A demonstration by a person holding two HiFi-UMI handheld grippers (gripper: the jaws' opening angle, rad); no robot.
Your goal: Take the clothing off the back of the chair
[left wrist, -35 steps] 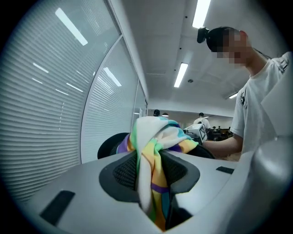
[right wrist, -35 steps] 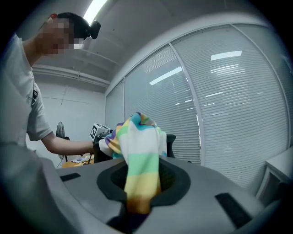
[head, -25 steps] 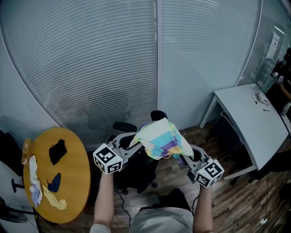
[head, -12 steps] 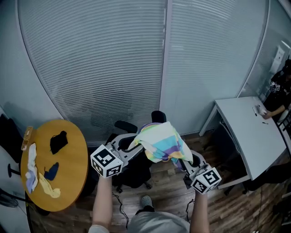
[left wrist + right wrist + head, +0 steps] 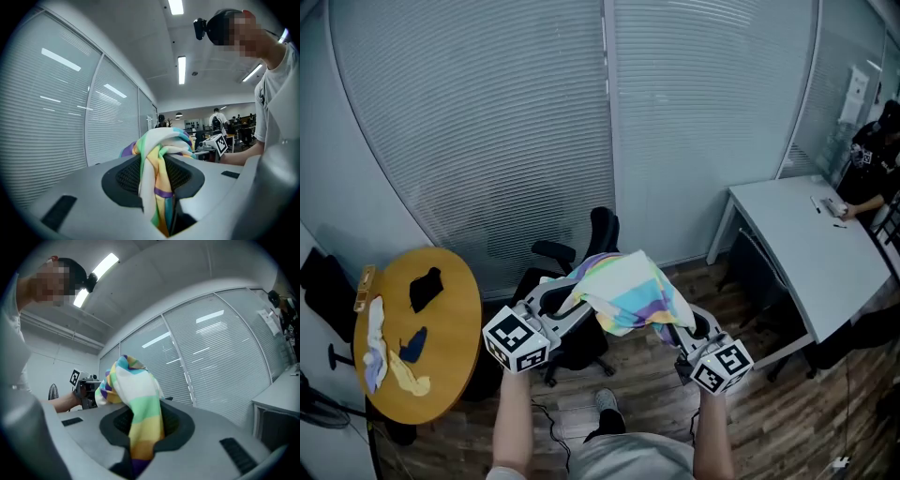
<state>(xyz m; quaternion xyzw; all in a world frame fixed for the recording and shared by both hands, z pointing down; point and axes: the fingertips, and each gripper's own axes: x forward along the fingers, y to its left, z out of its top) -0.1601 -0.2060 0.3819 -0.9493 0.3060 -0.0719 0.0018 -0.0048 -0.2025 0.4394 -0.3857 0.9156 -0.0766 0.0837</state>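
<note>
We hold the striped clothing (image 5: 628,289) bunched between both tools, in front of the black chair (image 5: 602,232) and apart from its back. The left hand-held gripper (image 5: 158,185) has its jaws nearly together, pinching a twisted fold. The right hand-held gripper (image 5: 140,427) is clamped tighter on another fold. In the head view the cloth covers both sets of jaw tips, and with our arms (image 5: 514,412) it hides much of the chair's seat. On the round desk (image 5: 464,323) lie small things (image 5: 424,289), dark, blue and pale, that we cannot name. A person (image 5: 872,159) by the white desk (image 5: 797,244) is cut off at the frame's edge.
</note>
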